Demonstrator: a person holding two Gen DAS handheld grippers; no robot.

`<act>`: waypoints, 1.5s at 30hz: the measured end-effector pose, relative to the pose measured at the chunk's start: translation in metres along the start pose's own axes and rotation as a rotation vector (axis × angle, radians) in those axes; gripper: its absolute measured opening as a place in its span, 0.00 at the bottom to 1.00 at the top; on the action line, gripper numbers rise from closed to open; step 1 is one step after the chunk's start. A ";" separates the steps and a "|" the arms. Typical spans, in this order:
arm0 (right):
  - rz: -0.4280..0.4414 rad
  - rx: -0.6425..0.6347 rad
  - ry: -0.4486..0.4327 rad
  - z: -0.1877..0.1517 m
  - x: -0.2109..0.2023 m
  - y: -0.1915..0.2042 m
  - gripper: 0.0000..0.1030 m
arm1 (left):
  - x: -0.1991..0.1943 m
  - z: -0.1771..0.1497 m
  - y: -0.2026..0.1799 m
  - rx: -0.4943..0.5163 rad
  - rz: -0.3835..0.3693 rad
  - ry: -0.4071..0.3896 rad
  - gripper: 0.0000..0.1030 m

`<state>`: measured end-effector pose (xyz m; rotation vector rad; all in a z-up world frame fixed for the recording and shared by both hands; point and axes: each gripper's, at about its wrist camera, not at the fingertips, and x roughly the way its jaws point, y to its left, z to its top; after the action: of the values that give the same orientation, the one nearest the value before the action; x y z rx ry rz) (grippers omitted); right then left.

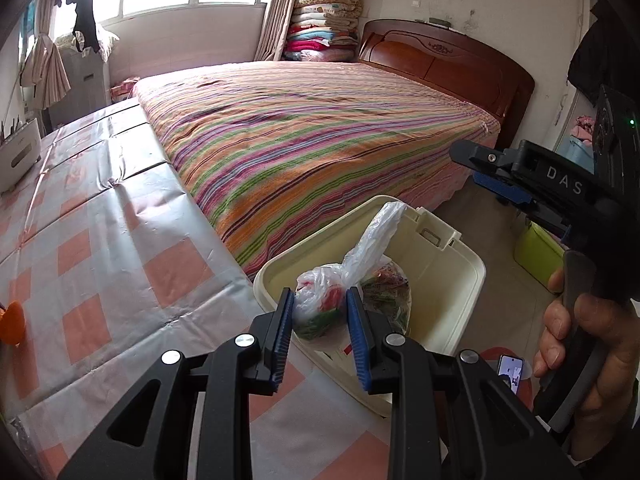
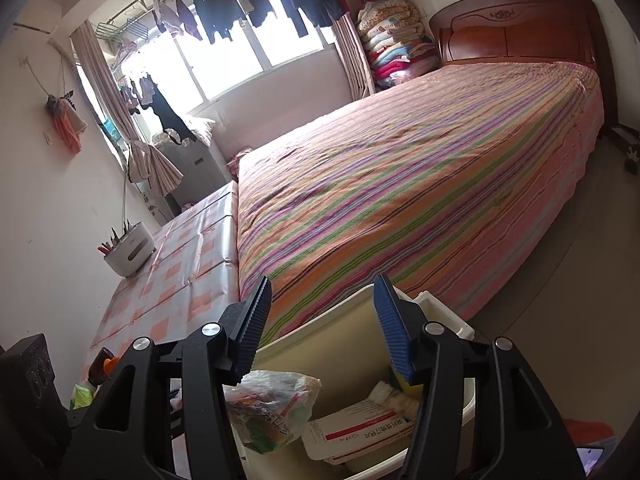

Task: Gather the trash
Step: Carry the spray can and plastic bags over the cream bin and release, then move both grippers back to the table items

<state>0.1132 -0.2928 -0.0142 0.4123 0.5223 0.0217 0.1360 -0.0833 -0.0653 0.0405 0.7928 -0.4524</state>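
The cream bin [image 1: 460, 276] beside the counter [image 1: 100, 264] holds a plastic trash bag [image 1: 320, 300], a white carton [image 2: 356, 432] and tissue (partly hidden). The left tool [image 1: 320, 312] is part-open, its pads flanking the bag, contact unclear. The right tool [image 2: 320, 320] gapes wide above the bin, empty.

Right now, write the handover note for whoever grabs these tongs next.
Left tongs: part open, fingers either side of a knotted plastic trash bag over the cream bin; whether they grip it is unclear.
Right tongs: open, empty, above the same bin.
In the bin: a bag of wrappers, a white and red box, some paper.
Done: several pieces binned.
Left: drop the bag if held, then check the checkered table, where an orange item sits at the edge.
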 end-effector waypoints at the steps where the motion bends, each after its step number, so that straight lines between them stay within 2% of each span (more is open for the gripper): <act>1: -0.001 -0.001 -0.005 0.000 -0.001 0.000 0.52 | 0.002 0.001 -0.002 0.004 0.004 0.001 0.26; 12: 0.016 0.016 -0.027 0.002 -0.005 0.001 0.54 | 0.015 -0.001 -0.019 0.026 -0.011 0.002 0.28; 14: 0.021 0.015 -0.033 0.002 -0.006 0.004 0.54 | 0.013 -0.001 -0.022 0.026 0.000 -0.010 0.38; 16: 0.029 0.018 -0.037 0.002 -0.007 0.006 0.54 | 0.009 -0.001 -0.022 0.023 0.011 -0.024 0.63; 18: 0.036 0.023 -0.046 0.004 -0.009 0.007 0.55 | 0.002 0.000 -0.020 0.008 0.028 -0.047 0.69; 20: 0.048 0.026 -0.051 0.005 -0.010 0.009 0.57 | -0.006 0.000 -0.014 -0.010 0.036 -0.074 0.70; 22: 0.059 0.029 -0.057 0.004 -0.011 0.013 0.67 | -0.015 0.001 -0.005 -0.036 0.050 -0.089 0.73; 23: 0.062 0.024 -0.057 0.004 -0.010 0.016 0.68 | -0.020 0.001 0.001 -0.052 0.055 -0.097 0.73; 31: 0.111 -0.026 -0.019 -0.006 0.002 0.044 0.73 | -0.047 -0.006 0.050 -0.150 0.151 -0.151 0.74; 45: 0.241 -0.154 0.090 -0.038 0.023 0.120 0.78 | -0.083 -0.035 0.118 -0.252 0.243 -0.152 0.74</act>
<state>0.1248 -0.1659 -0.0086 0.3224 0.5533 0.3117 0.1097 0.0618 -0.0479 -0.1292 0.6796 -0.1219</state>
